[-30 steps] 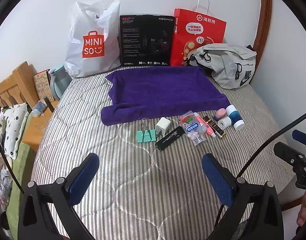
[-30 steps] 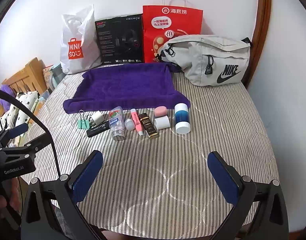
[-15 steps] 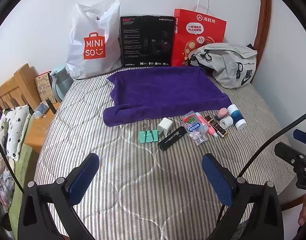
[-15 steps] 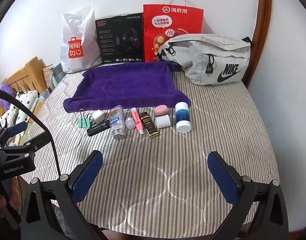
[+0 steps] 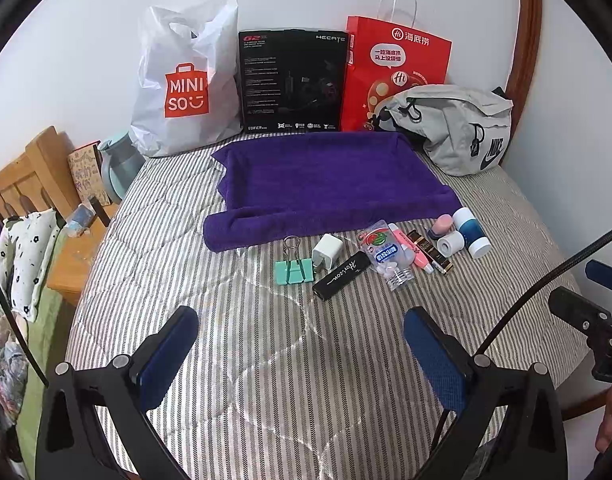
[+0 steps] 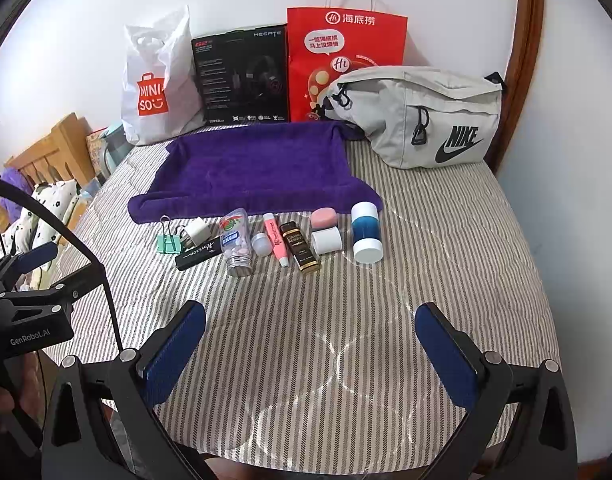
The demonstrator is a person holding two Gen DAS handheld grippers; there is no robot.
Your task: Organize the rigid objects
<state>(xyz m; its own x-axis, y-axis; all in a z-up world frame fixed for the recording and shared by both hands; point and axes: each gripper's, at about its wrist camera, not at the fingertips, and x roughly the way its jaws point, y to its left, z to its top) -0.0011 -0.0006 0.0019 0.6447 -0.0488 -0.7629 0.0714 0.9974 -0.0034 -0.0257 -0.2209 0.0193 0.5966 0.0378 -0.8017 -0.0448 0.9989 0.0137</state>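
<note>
A bed with a grey-and-white striped quilted cover fills both views, a white wall behind it. Against the wall stand a white plastic Miniso bag, a black headset box and a red paper carrier bag, with a grey Nike waist bag beside them. Since a second ago the left wrist view has crept slightly lower, so the row of small items sits a little higher in it; the right view is almost unchanged. That row lies just in front of a purple folded towel: a mint-green binder clip, a white plug adapter, a black flat stick, a clear pill bottle, a pink tube, a dark gold-lettered box, a white roll and a blue-and-white cylinder. All lie well ahead of both tools. The left gripper and right gripper hover with blue-padded jaws spread wide, holding and touching nothing.
</note>
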